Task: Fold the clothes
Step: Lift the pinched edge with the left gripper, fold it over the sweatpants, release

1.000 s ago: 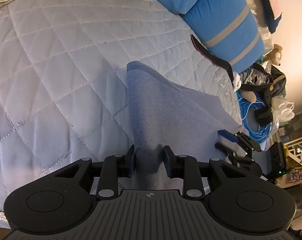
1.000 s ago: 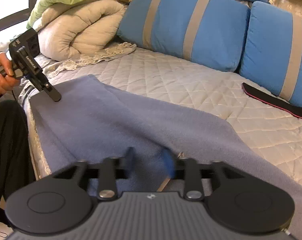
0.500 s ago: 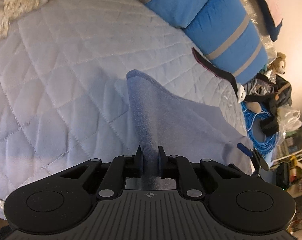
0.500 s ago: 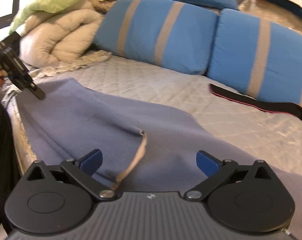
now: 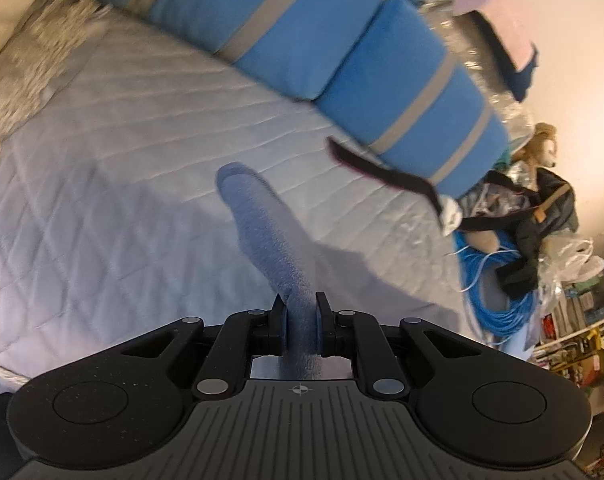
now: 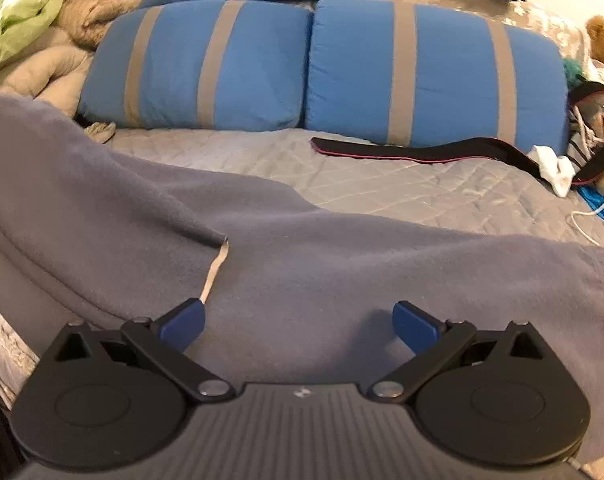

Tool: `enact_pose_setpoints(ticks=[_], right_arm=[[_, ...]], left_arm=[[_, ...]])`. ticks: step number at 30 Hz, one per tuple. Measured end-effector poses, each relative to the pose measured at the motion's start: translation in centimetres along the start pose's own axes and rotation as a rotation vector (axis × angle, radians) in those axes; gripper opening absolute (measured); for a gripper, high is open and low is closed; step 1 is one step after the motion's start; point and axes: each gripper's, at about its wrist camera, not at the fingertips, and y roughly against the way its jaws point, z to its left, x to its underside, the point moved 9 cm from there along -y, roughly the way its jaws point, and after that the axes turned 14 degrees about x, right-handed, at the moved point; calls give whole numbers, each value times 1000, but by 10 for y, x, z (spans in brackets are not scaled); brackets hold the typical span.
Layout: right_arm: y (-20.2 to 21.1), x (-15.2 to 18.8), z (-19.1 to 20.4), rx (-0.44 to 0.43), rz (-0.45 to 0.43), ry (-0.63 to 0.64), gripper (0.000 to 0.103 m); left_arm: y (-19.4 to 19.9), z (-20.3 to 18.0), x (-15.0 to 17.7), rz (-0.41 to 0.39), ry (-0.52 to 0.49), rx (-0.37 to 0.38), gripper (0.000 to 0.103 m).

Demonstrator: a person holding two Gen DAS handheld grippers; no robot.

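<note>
A: Where is the garment, and who has it?

B: The grey-blue fleece garment [image 6: 342, 264] lies spread across the near side of the bed [image 6: 402, 184], in front of the two blue striped pillows [image 6: 310, 68]. The left claw [image 5: 301, 320] is clenched on a bunched ridge of it, and the cloth runs from the pads out toward the middle of the quilt.

A: Why pinch it at the edge like that?

B: Probably to carry that side over the rest — a raised edge drapes instead of dragging. In the right wrist view the cloth climbs to the upper left, which fits.

A: And the right claw [image 6: 298, 320]?

B: Its jaws have just been opening and now stand wide, with nothing between them; the fleece lies flat underneath. A pale drawstring [image 6: 216, 268] sticks out by its left finger.

A: Next?

B: I'd guess it takes a fresh hold along the near hem, so both corners travel together — otherwise the fold skews.
</note>
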Motion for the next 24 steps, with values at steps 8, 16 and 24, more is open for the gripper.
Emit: enact_pose_setpoints(ticks=[8,16,24], right_arm=[[24,3,-27,-5,-29,-49,103],[53,12,-66,4,-26,-97,103],[72,24,-115,49,16,-187,103]], left_arm=[[-38,-109,-4,19,-139,10,11],[-121,-203,24,110,-266,75,11],[-221,-257,59,215,-321,152,15]])
